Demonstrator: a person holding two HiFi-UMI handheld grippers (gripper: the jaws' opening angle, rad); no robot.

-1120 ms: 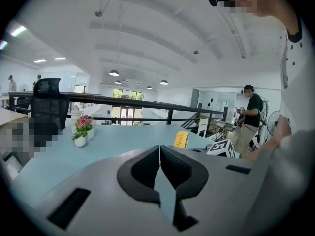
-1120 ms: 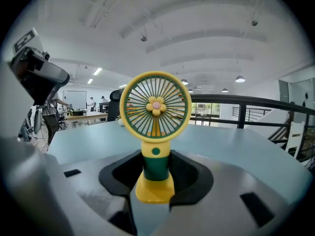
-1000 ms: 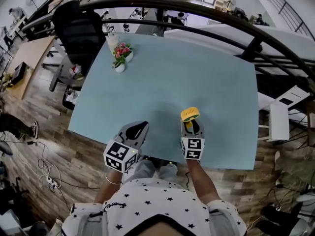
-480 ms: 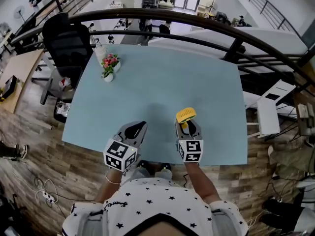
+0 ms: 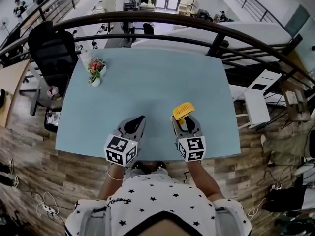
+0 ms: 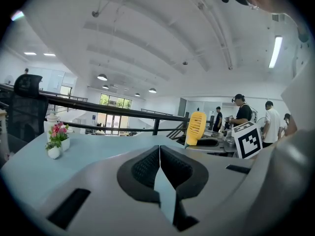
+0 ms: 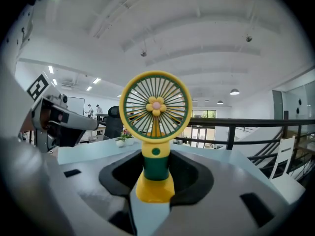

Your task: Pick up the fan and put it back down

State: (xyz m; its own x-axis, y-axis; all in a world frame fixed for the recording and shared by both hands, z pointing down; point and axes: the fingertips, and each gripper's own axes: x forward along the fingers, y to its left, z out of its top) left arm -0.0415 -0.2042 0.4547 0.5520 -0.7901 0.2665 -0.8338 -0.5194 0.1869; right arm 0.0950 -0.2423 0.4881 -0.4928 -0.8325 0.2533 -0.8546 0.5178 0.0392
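Note:
A small yellow fan [image 7: 156, 132] with a green stem stands upright between the jaws of my right gripper [image 7: 156, 173], which is shut on its stem. The head view shows the fan [image 5: 183, 110] held above the light blue table [image 5: 147, 77] near the front edge, in my right gripper [image 5: 183, 123]. To its left my left gripper [image 5: 135, 123] hovers with nothing in it. In the left gripper view that gripper [image 6: 160, 168] has its pads pressed together, and the fan [image 6: 196, 128] shows edge-on at the right.
A white pot of pink flowers [image 5: 95, 69] stands at the table's far left corner. Beyond it is a black office chair [image 5: 49, 45]. A dark curved railing [image 5: 197, 21] runs behind the table. Several people [image 6: 241, 114] stand in the background.
My right gripper has risen with the fan in it. The left gripper has moved slightly up and along. The head view has shifted, so the table sits further left.

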